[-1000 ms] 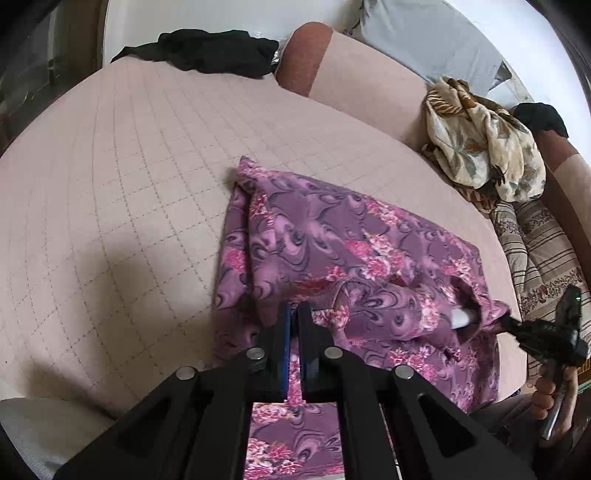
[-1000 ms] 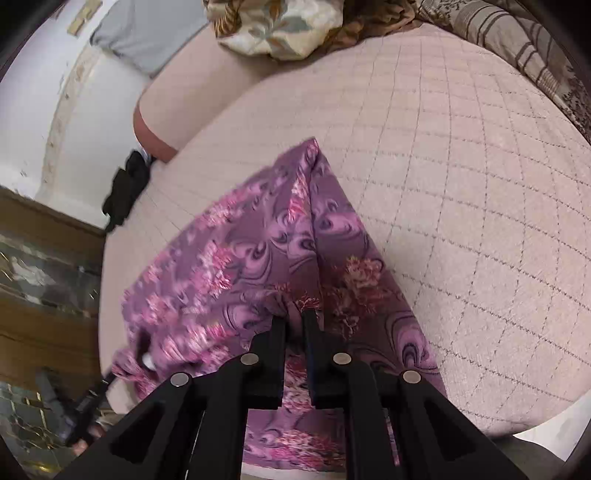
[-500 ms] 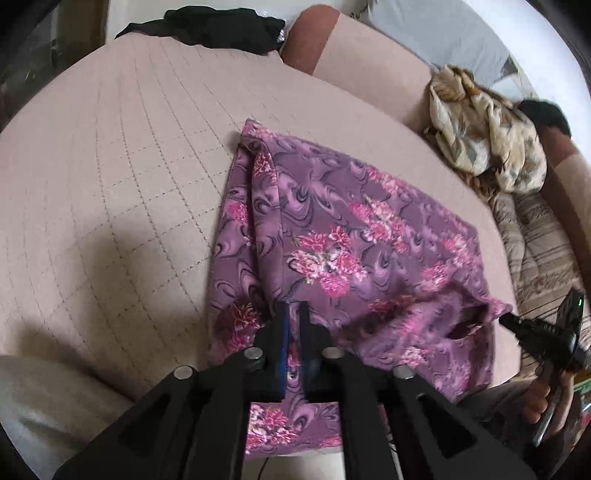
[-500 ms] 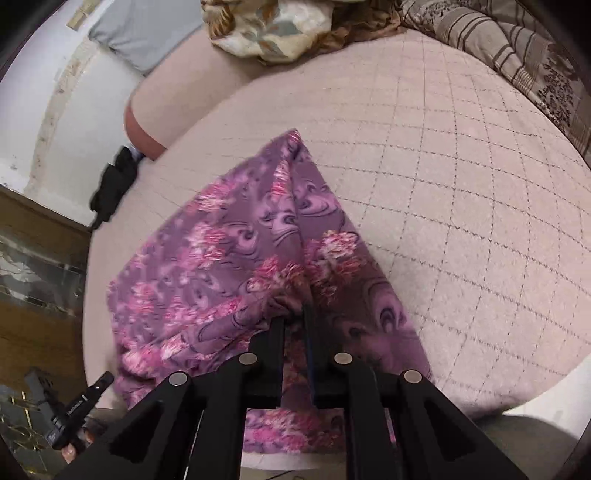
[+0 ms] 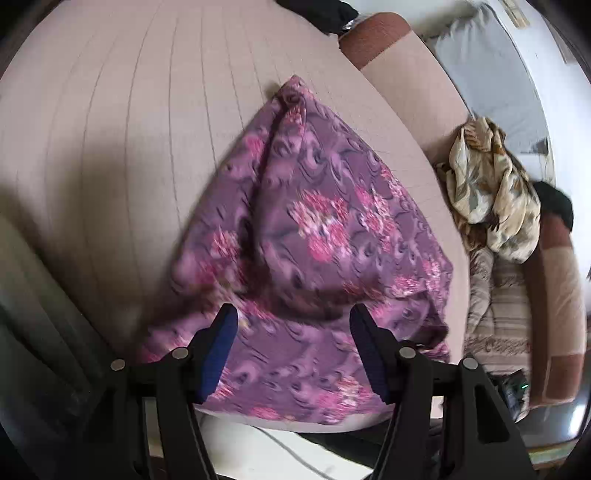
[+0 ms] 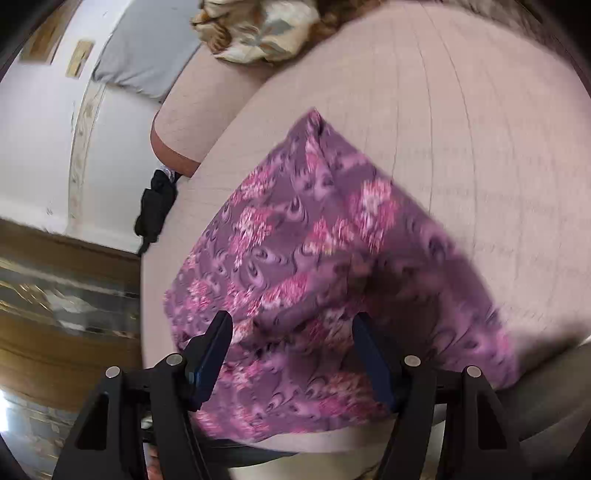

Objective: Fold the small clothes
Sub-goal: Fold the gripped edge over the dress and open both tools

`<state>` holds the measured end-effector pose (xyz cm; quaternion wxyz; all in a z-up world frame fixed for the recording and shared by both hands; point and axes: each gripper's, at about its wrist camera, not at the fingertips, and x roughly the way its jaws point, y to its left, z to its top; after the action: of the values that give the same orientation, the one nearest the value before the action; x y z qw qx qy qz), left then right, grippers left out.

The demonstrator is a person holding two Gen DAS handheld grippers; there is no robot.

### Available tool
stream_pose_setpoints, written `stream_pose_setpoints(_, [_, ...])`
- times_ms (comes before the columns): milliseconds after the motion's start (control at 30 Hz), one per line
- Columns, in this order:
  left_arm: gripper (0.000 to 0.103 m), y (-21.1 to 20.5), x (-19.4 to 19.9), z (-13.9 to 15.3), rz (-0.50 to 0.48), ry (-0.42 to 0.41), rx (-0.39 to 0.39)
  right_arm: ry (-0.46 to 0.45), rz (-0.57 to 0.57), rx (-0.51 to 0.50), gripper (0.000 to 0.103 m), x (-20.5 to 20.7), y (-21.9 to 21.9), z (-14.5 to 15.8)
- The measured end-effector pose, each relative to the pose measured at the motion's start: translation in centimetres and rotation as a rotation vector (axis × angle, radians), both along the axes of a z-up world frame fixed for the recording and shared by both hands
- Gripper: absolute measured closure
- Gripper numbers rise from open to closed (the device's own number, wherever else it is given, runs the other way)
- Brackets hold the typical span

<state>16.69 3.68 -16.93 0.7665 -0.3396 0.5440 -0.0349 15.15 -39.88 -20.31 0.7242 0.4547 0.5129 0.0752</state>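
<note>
A purple garment with pink flowers (image 5: 317, 236) lies on the pink quilted bed (image 5: 122, 122), its near edge at the bed's front edge. It also shows in the right wrist view (image 6: 306, 258). My left gripper (image 5: 291, 325) is open and empty just above the garment's near edge. My right gripper (image 6: 291, 328) is open and empty over the same near edge, seen from the other side. Both views are blurred by motion.
A beige floral cloth (image 5: 491, 192) is heaped at the sofa back on the right, and shows at the top of the right wrist view (image 6: 258, 33). A black garment (image 5: 317, 11) lies at the far edge. A striped cushion (image 5: 495, 295) sits to the right.
Both grippers were shut on the garment's near edge and have opened and let go. The garment has dropped flat, and both grippers have pulled back toward the bed's front edge.
</note>
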Motion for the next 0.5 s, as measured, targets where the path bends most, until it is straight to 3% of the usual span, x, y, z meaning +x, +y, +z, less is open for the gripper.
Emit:
stream_pose_setpoints(67, [0.041, -0.1, -0.7, -0.5, 0.051, 0.029, -0.003, 0.008, -0.015, 0.007, 0.03, -0.4, 0.1, -0.3])
stream_pose_setpoints(167, [0.041, 0.2, -0.8, -1.5, 0.111, 0.057, -0.068, 0.042, -0.055, 0.001, 0.03, -0.6, 0.0, -0.9])
stream_pose_setpoints(333, [0.041, 0.8, 0.5, -1.5, 0.191, 0.095, -0.135, 0.063, -0.115, 0.092, 0.03, 1.0, -0.2, -1.3])
stream_pose_setpoints(500, [0.04, 0.6, 2.0, -1.2, 0.216, 0.09, -0.093, 0.064, -0.097, -0.036, 0.034, 2.2, 0.7, -1.6])
